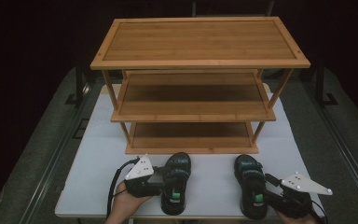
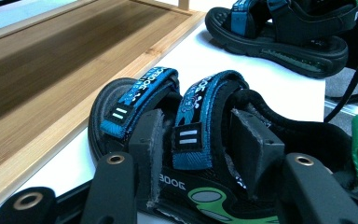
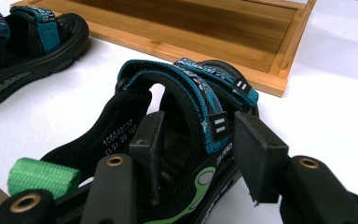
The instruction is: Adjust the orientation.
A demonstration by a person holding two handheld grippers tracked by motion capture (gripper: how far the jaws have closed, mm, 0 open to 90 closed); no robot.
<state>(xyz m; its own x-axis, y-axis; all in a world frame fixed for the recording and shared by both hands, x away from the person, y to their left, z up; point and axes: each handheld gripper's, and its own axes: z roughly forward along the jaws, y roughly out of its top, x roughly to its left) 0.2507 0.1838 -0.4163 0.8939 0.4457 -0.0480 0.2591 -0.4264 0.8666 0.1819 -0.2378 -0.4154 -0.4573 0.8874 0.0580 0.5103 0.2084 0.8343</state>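
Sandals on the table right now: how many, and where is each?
2. The left sandal lies in front of the wooden rack, at the left gripper; the right sandal lies beside it, at the right gripper. The shelves look bare.

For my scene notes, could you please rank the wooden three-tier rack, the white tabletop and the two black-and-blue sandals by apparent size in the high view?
1. White tabletop, partly hidden by the rack.
2. Wooden three-tier rack.
3. Left black-and-blue sandal and right black-and-blue sandal: alike, so unranked.
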